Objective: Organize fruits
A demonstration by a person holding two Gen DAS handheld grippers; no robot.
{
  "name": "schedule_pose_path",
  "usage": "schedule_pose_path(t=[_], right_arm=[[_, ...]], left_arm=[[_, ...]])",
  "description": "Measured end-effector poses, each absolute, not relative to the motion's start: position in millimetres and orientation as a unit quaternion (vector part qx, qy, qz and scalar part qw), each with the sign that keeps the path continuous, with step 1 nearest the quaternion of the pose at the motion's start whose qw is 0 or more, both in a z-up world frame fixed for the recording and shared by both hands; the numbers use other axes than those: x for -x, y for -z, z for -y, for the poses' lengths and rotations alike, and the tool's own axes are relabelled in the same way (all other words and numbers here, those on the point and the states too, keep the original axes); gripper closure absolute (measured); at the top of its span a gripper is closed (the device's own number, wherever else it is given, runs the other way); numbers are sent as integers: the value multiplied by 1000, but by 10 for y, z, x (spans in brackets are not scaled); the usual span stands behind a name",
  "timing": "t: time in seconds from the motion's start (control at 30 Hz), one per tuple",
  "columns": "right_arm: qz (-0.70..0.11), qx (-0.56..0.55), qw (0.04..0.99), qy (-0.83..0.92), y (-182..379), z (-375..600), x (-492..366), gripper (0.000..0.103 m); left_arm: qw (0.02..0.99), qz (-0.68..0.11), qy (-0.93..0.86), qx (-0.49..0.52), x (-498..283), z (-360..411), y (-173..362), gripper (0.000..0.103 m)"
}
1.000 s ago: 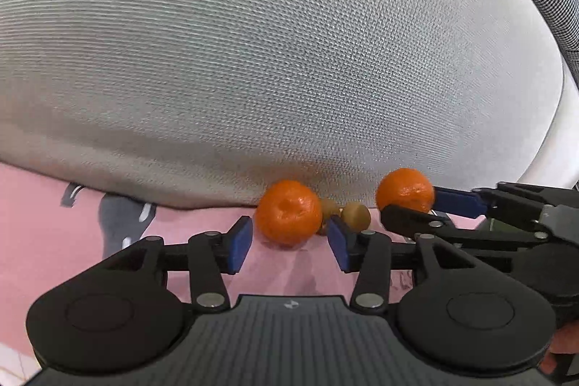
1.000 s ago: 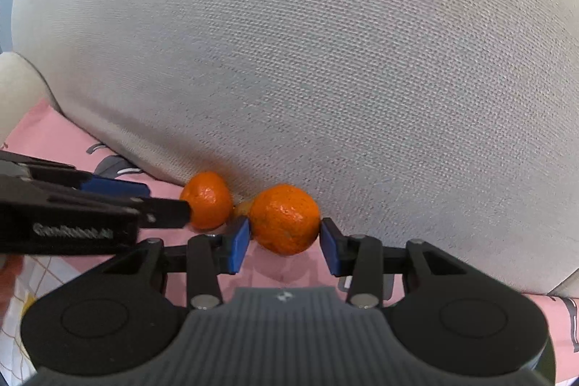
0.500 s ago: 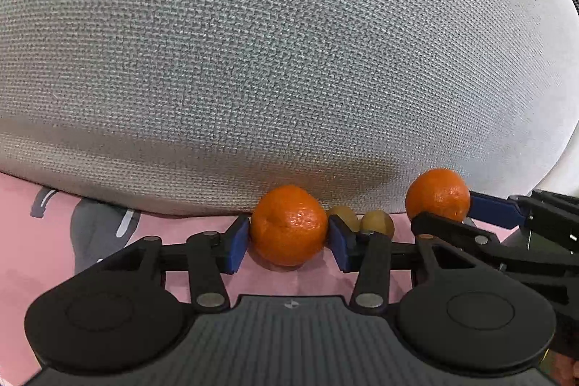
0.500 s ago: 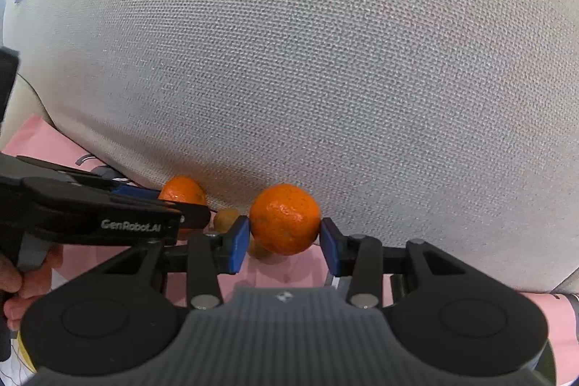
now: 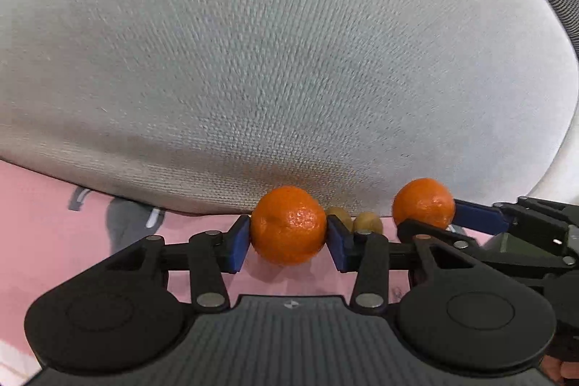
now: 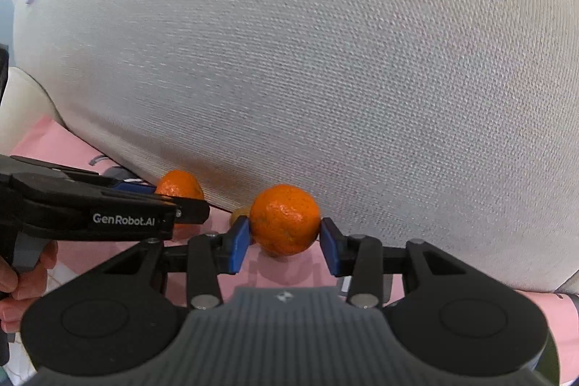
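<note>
In the left wrist view an orange tangerine [image 5: 288, 223] sits between the blue pads of my left gripper [image 5: 287, 243]. The jaws are closing and both pads touch its sides. It is low over the pink cloth [image 5: 54, 205], at the foot of a big grey cushion [image 5: 289, 60]. My right gripper [image 6: 284, 243] is shut on a second tangerine [image 6: 284, 217]. That gripper [image 5: 429, 216] and its tangerine [image 5: 423, 203] also show at the right of the left wrist view. Two small brown fruits [image 5: 367, 222] lie between the tangerines.
The grey cushion [image 6: 325, 60] fills the space just behind the fruit. A person's hand [image 6: 14, 281] holds the left gripper [image 6: 179, 198] at the left edge of the right wrist view. Pink printed cloth [image 6: 54, 147] runs along the cushion's foot.
My left gripper moved forward around the tangerine and its jaws narrowed onto it. The right gripper kept its grip on the other tangerine.
</note>
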State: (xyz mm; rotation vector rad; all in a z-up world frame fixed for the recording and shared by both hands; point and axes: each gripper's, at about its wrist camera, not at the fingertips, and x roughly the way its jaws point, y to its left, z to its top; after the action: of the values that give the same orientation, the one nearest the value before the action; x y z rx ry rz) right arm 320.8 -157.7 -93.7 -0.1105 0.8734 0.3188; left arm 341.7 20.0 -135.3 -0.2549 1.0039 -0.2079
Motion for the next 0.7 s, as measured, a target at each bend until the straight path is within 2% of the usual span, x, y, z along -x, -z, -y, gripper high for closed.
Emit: schedule_pose_path(t=[0.43,0.7], right_arm=[[-392,28,904,-169,473,1711,-2660,63],[-387,10,908,-158,401,1922,-2289,63]], left_arm=[[884,-441,115,103,-2861,-174,788,53],[884,-437,141,90,-2579,164,486,53]])
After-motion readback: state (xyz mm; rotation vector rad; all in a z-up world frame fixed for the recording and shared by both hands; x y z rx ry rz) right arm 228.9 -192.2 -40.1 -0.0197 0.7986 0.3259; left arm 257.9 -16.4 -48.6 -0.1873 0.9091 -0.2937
